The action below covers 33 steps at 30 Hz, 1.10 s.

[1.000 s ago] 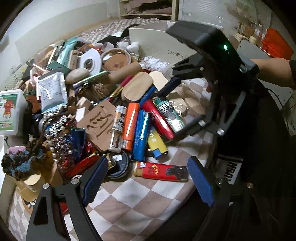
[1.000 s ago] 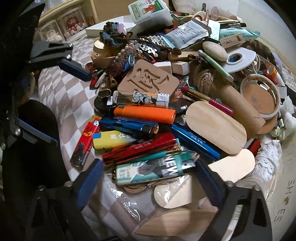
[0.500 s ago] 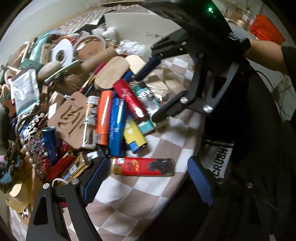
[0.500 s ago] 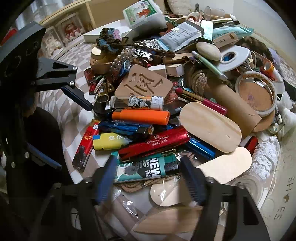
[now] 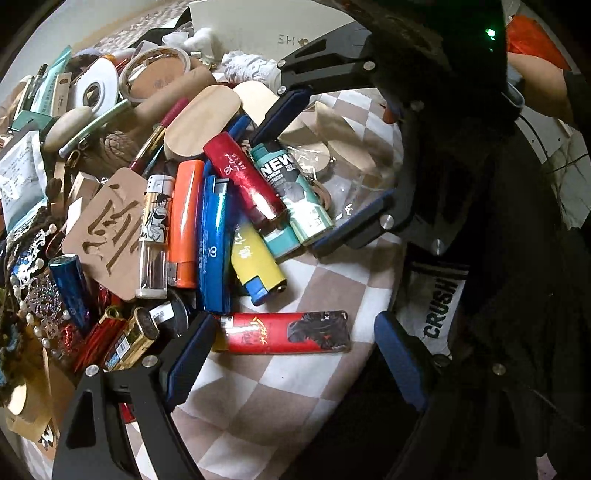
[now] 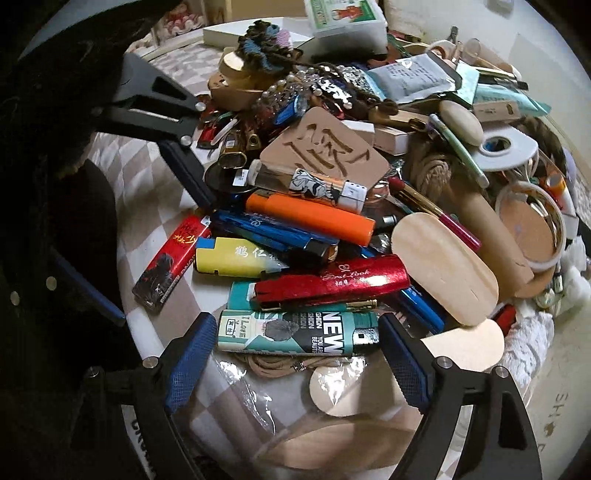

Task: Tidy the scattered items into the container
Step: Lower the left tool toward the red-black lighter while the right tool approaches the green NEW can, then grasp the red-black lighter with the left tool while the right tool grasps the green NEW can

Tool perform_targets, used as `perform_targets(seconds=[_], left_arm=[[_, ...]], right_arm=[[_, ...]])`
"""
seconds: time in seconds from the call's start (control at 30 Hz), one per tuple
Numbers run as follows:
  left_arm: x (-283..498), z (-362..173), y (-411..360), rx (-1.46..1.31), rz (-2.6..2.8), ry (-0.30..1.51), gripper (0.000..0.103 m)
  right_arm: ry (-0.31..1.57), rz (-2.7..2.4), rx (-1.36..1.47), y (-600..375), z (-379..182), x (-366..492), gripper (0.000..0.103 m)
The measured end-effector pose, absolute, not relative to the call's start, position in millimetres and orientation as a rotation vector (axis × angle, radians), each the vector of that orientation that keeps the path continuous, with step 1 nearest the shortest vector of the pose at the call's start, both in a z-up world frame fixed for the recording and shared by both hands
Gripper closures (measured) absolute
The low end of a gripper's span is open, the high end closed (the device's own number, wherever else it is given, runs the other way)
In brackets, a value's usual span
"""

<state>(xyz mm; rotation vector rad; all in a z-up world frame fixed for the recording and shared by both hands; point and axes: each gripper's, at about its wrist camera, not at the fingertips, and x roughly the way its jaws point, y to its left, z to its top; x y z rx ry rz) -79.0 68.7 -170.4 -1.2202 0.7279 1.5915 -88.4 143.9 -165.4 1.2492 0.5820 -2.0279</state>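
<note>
Scattered items (image 5: 207, 192) lie heaped on a checked cloth (image 5: 280, 402), most of them lighters packed side by side. The left gripper (image 5: 291, 363) stands with its fingers wide, and a red-and-black lighter (image 5: 284, 332) lies crosswise between them: its pale end sits just beside the left finger (image 5: 186, 363), while its dark end stops short of the right finger. Whether either pad touches it I cannot tell. Just beyond those fingers lie a yellow lighter (image 5: 256, 264), a blue lighter (image 5: 214, 240) and an orange lighter (image 5: 184, 221).

The right gripper (image 6: 297, 363) also has its fingers wide, and a teal lighter marked NEW (image 6: 299, 332) lies crosswise between the tips, its ends just beside the two pads; no pressing shows. Just beyond it lies a glossy red lighter (image 6: 332, 282), and past that a pale wooden oval (image 6: 443, 266). A clear plastic film (image 6: 258, 398) lies under this gripper's fingers.

The container is hard to pick out: a white box (image 5: 258, 22) printed with letters stands at the far side of the heap, well apart from both grippers.
</note>
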Motion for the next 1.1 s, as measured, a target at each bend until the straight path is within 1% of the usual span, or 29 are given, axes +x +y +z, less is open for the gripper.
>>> perform_targets(seconds=[0.13, 0.17, 0.3, 0.4, 0.47, 0.63, 0.7, 0.83, 0.9, 0.97, 1.1], left_arm=[[-82, -172, 68, -1.237, 1.605, 0.730, 0.015], [-83, -172, 68, -1.240, 1.605, 0.725, 0.015], [-81, -173, 69, -1.241, 1.608, 0.750, 0.015], [-76, -175, 72, -1.239, 1.608, 0.800, 0.014], [-74, -177, 74, -1.245, 1.602, 0.826, 0.009], [-72, -192, 80, -1.307, 1.581, 0.887, 0.006], [-75, -190, 80, -1.322, 1.582, 0.861, 0.005], [-87, -182, 77, -1.389, 1.603, 0.723, 0.005], [-90, -180, 76, -1.411, 1.615, 0.685, 0.005], [-89, -181, 78, -1.414, 1.625, 0.690, 0.007], [-82, -182, 82, -1.390, 1.641, 0.767, 0.009]], right_arm=[[0.587, -2.032, 1.251, 143, -166, -89, 0.015], [0.587, -2.035, 1.252, 142, -165, -88, 0.019], [0.579, -2.045, 1.251, 143, -164, -88, 0.019], [0.591, -2.043, 1.249, 141, -165, -87, 0.019], [0.601, -2.042, 1.246, 139, -166, -86, 0.019], [0.607, -2.041, 1.240, 136, -166, -88, 0.018], [0.606, -2.042, 1.241, 135, -166, -88, 0.018], [0.595, -2.049, 1.239, 136, -164, -88, 0.018], [0.591, -2.050, 1.239, 137, -162, -88, 0.018], [0.594, -2.046, 1.241, 138, -161, -88, 0.018], [0.593, -2.041, 1.249, 140, -160, -89, 0.018]])
